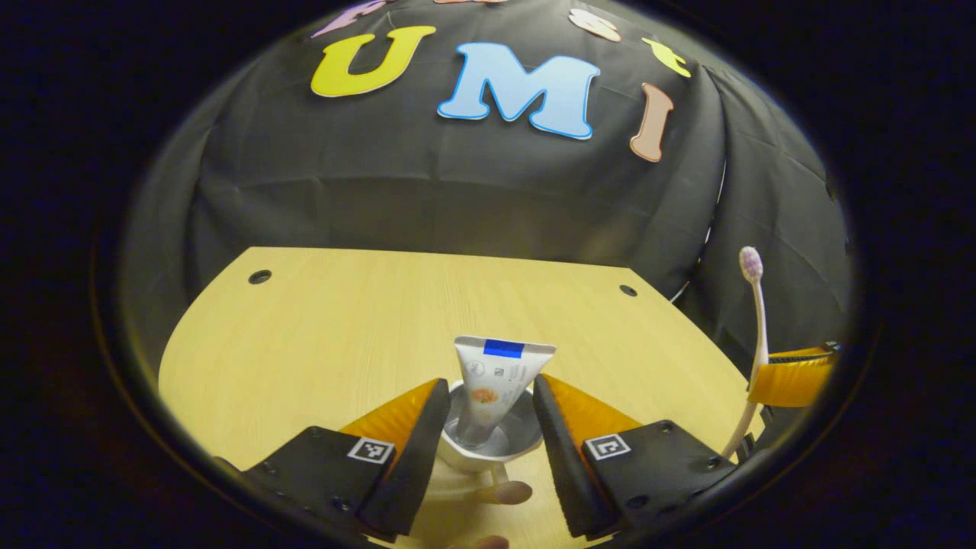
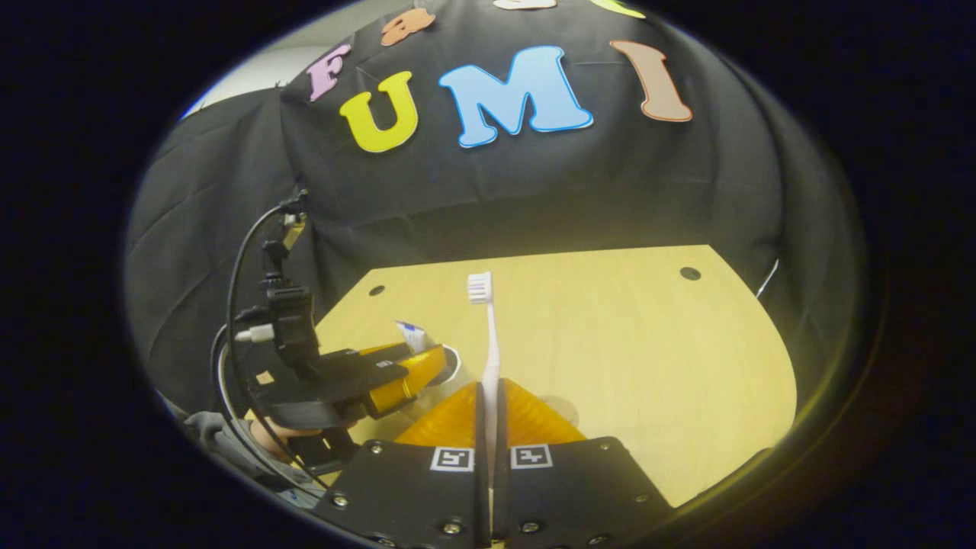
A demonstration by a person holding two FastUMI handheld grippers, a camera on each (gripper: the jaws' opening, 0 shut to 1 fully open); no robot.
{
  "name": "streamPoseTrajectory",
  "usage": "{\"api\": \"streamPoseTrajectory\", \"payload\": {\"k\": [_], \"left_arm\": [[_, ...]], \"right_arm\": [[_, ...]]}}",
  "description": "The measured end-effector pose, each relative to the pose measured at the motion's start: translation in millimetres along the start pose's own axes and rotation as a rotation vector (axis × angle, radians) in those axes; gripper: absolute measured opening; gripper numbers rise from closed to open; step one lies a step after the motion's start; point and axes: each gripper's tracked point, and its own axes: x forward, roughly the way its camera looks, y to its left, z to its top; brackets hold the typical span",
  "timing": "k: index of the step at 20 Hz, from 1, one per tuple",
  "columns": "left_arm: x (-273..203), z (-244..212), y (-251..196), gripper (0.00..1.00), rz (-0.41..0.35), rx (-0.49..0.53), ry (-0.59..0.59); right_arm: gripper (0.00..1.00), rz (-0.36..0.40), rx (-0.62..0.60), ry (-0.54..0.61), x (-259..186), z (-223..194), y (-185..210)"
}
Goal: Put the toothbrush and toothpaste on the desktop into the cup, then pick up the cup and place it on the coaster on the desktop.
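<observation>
In the left gripper view a white toothpaste tube (image 1: 496, 377) stands cap-down in a white cup (image 1: 488, 450) on the wooden desktop (image 1: 320, 343). My left gripper (image 1: 488, 381) is open, one finger on each side of the cup and tube, neither pressing. At the right edge the right gripper (image 1: 793, 374) holds a white toothbrush (image 1: 756, 320) upright. In the right gripper view my right gripper (image 2: 489, 385) is shut on the toothbrush (image 2: 488, 335), bristles up. To its left are the left gripper (image 2: 404, 374), the tube's end (image 2: 412, 334) and the cup's rim (image 2: 451, 366).
The desktop (image 2: 648, 358) has small round holes near its far corners (image 1: 259, 276) (image 2: 690, 273). Black cloth walls close in behind and at the sides. A hand and cables (image 2: 244, 335) sit behind the left gripper. Bare wood stretches far and right of the right gripper.
</observation>
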Motion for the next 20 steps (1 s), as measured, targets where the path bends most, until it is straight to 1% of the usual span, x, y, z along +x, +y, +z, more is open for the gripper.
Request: {"api": "streamPoseTrajectory", "payload": {"k": [2, 3, 4, 5, 7, 8, 9, 10, 11, 17, 18, 19, 20], "left_arm": [[-7, 1, 3, 0.78, 0.008, 0.008, 0.001], [-13, 1, 5, 0.83, 0.006, 0.006, 0.003], [-18, -2, 8, 0.83, 0.008, 0.003, 0.007], [-24, -6, 9, 0.79, 0.005, -0.001, 0.013], [-36, -8, 13, 0.79, 0.000, -0.008, 0.021], [-41, -8, 14, 0.84, -0.001, -0.008, 0.024], [-46, -9, 16, 0.79, 0.003, -0.008, 0.024], [-51, -9, 15, 0.81, -0.008, -0.010, 0.026], [-55, -10, 17, 0.93, -0.006, -0.011, 0.025], [-69, -23, 10, 0.94, -0.057, -0.041, 0.059], [-69, -26, 10, 0.97, -0.060, -0.044, 0.064], [-70, -30, 10, 0.94, -0.066, -0.049, 0.069], [-70, -33, 10, 0.94, -0.070, -0.057, 0.079]], "right_arm": [[0.03, 0.011, 0.002, -0.027, 7, 10, 4], [0.03, 0.021, 0.001, -0.045, 12, 16, 8], [0.03, 0.034, 0.000, -0.066, 18, 22, 13], [0.03, 0.046, -0.001, -0.087, 24, 28, 17], [0.03, 0.065, 0.007, -0.123, 39, 38, 26], [0.03, 0.075, 0.018, -0.139, 47, 41, 31], [0.03, 0.085, 0.029, -0.149, 55, 44, 36], [0.03, 0.089, 0.036, -0.158, 62, 46, 40], [0.03, 0.090, 0.041, -0.166, 69, 48, 43], [0.03, 0.067, 0.059, -0.238, 104, 54, 46], [0.03, 0.062, 0.063, -0.243, 111, 54, 46], [0.03, 0.060, 0.072, -0.241, 119, 52, 47], [0.03, 0.063, 0.081, -0.235, 126, 48, 48]]}}
